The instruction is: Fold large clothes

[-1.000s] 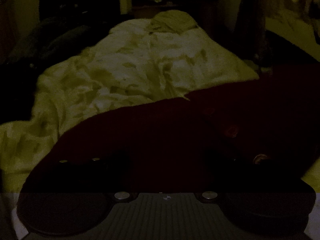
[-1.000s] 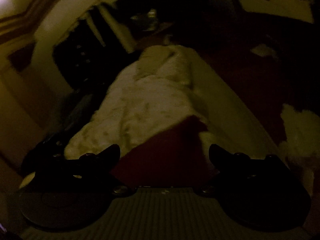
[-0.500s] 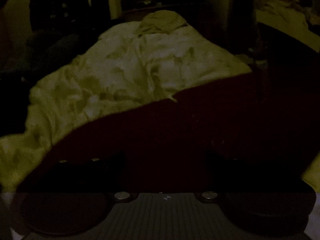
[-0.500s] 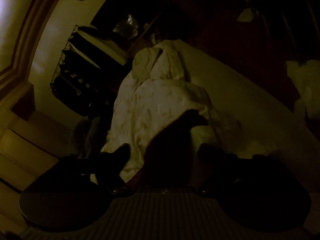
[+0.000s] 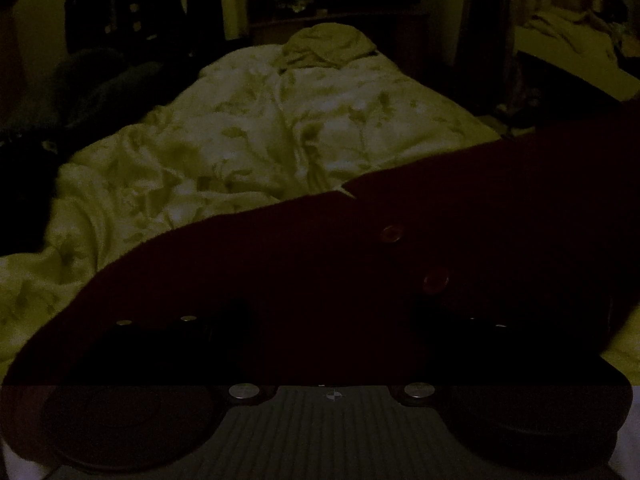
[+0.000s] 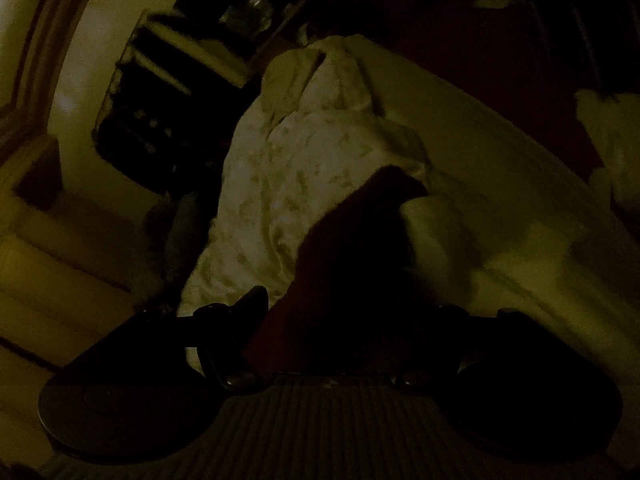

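A dark red knitted garment [image 5: 320, 280] lies on a bed covered by a pale, rumpled duvet [image 5: 260, 140] with a faint leaf print. In the dim light the wool reads almost black; its upper edge runs diagonally across the left wrist view, with a small notch where two front panels meet, and two round buttons [image 5: 412, 258] glint along that opening. The left hand-held gripper [image 5: 330, 320] sits low over the cloth, its fingers lost in the darkness, so I cannot tell whether it is clenched or released. The right hand-held gripper [image 6: 344, 312] is closing, a raised fold of the red fabric between its fingers; contact is not discernible. A crumpled pillow [image 5: 328, 46] rests at the far end.
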`<action>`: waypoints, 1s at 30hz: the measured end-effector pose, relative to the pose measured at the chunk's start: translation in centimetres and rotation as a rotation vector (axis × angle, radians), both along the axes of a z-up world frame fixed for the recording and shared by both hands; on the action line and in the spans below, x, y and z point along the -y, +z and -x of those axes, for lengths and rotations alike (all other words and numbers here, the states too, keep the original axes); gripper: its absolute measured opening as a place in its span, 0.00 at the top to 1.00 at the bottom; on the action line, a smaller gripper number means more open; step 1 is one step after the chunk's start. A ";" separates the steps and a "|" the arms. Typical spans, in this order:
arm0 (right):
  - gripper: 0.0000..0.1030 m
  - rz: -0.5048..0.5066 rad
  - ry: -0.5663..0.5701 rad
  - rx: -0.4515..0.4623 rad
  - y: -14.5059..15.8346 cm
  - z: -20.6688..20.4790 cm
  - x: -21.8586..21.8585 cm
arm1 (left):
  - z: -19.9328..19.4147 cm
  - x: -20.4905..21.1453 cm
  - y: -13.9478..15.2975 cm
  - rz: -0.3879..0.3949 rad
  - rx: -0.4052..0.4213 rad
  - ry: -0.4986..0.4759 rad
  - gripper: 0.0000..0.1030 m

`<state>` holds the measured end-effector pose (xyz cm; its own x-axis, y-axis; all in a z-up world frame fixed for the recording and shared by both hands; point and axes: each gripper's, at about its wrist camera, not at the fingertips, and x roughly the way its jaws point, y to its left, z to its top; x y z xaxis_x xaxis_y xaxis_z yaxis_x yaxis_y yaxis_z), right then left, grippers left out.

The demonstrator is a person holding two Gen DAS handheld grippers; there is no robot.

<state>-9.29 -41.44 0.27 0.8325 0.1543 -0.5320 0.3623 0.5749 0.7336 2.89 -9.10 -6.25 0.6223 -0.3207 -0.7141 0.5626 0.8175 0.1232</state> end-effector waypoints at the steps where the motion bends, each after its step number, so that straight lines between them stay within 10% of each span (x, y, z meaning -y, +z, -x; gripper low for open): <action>1: 0.48 0.028 0.014 -0.001 0.1 -0.6 -0.3 | 0.1 0.0 -0.1 -0.003 0.004 -0.002 0.00; 13: 0.64 0.261 0.121 0.155 5.1 -7.9 -8.0 | 0.1 -3.3 2.4 0.070 -0.024 0.016 0.00; 22: 0.68 0.447 0.517 0.206 4.9 -14.6 -24.5 | 1.1 -17.5 9.0 0.051 0.255 0.516 0.00; 30: 0.68 0.581 0.772 0.109 -0.9 -15.0 -34.3 | 1.7 -19.8 9.1 0.105 0.269 0.550 0.00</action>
<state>5.68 -7.14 -0.68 0.6619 0.4160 -0.6235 -0.3194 0.9091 0.2676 1.22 10.69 2.86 0.8704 0.0383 -0.4908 0.0155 0.9944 0.1049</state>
